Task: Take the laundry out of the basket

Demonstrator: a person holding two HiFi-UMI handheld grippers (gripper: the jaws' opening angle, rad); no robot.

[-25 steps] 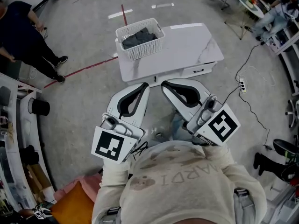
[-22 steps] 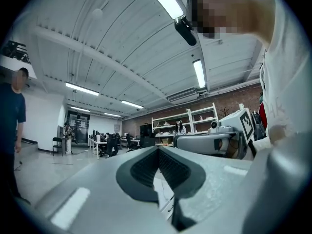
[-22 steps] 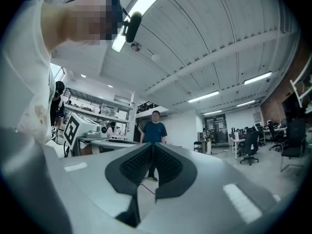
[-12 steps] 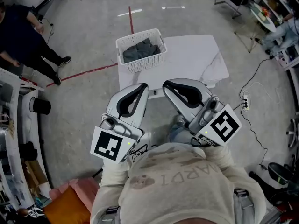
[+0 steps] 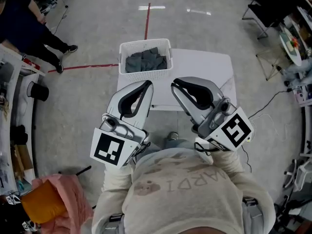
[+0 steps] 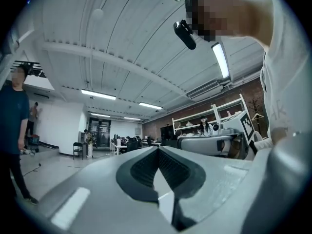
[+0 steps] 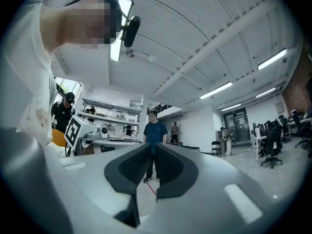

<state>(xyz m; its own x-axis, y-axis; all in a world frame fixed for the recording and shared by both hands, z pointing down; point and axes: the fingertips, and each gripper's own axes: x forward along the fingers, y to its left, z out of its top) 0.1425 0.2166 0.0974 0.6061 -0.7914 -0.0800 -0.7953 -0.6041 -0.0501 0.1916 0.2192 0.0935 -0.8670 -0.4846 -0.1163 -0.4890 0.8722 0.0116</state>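
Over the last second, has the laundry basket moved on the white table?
No. The basket sits on the table's far left corner as before, beside the red floor line. Only the head view has shifted.

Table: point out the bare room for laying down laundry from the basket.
Free: the table top right of the basket, out to its right edge. Crowded: the left end, taken by the basket full of dark laundry.

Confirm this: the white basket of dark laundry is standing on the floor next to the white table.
Not right. The head view shows the white basket of dark laundry standing on the white table, at its far left corner, not on the floor next to it.
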